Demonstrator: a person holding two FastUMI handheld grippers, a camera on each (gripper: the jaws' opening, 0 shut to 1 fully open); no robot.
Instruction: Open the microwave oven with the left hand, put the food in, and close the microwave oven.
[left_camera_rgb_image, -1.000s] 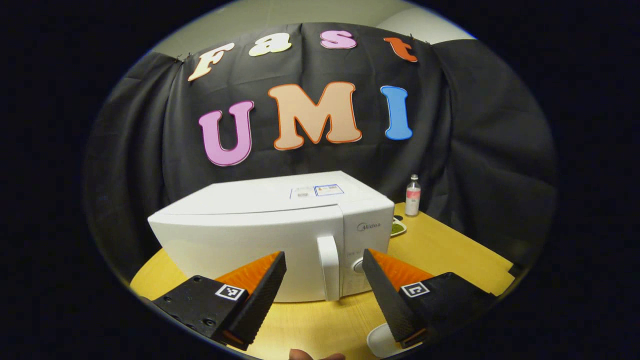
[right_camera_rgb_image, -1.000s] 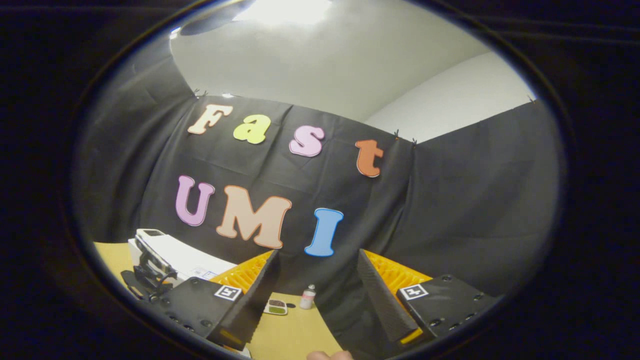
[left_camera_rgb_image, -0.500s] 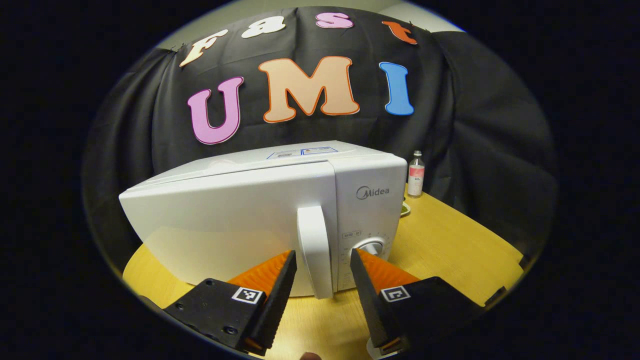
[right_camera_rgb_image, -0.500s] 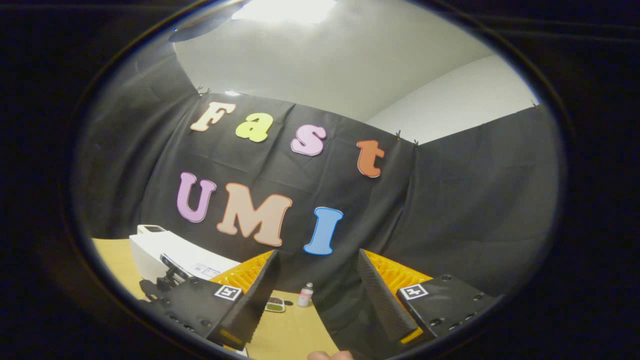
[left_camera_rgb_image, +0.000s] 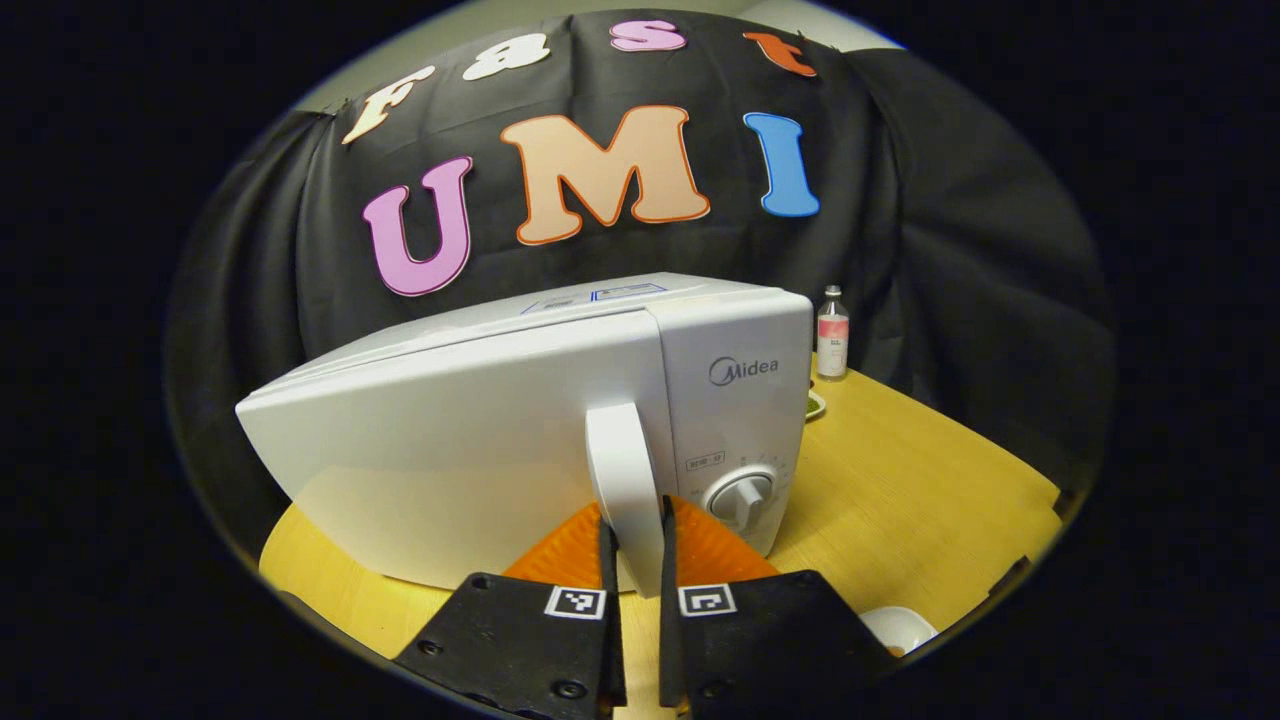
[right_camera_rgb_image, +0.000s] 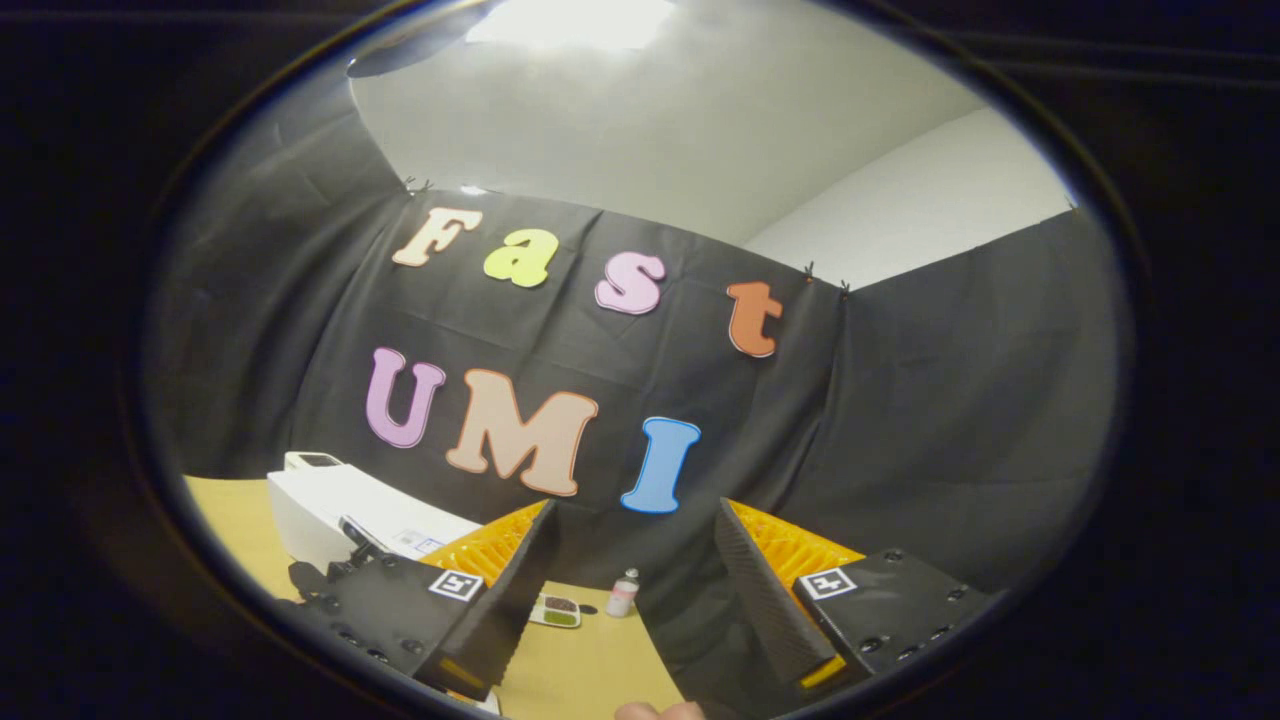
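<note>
The white microwave (left_camera_rgb_image: 470, 420) stands on the wooden table (left_camera_rgb_image: 900, 480), close in front in the left gripper view. My left gripper (left_camera_rgb_image: 633, 535) is shut on its upright white door handle (left_camera_rgb_image: 622, 470), one finger on each side. I cannot tell whether the door has left the body. A small dish of food (right_camera_rgb_image: 557, 610) with green and dark portions lies on the table behind the microwave's right side. My right gripper (right_camera_rgb_image: 630, 580) is held up toward the cloth wall, open and holding nothing. The microwave (right_camera_rgb_image: 330, 500) sits low at the left there.
A small bottle (left_camera_rgb_image: 832, 335) with a pink label stands by the wall beyond the dish. The round dial (left_camera_rgb_image: 742, 495) is just right of the handle. A white rounded object (left_camera_rgb_image: 900, 628) lies at the table's near right edge.
My left gripper moved in on the microwave and its fingers closed from wide apart onto the door handle. The right gripper has barely shifted.
</note>
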